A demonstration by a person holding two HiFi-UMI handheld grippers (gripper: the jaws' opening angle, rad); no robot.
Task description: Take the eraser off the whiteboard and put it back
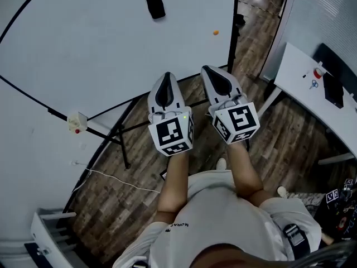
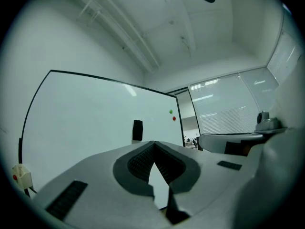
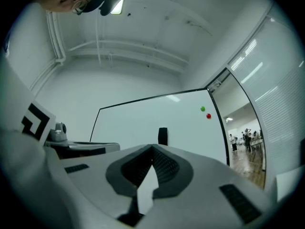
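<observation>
As I judge it, nothing is done yet: the small black rectangular eraser (image 1: pixel 155 5) sits on the big white black-framed whiteboard (image 1: pixel 83 54), so both taking it off and putting it back remain.

There is one eraser and one whiteboard. Two small round magnets, green (image 3: pixel 202 109) and red (image 3: pixel 208 116), sit near the whiteboard's right edge.

The two grippers, left gripper (image 1: pixel 165 78) and right gripper (image 1: pixel 211 72), hang short of the whiteboard, jaws together and empty.
</observation>
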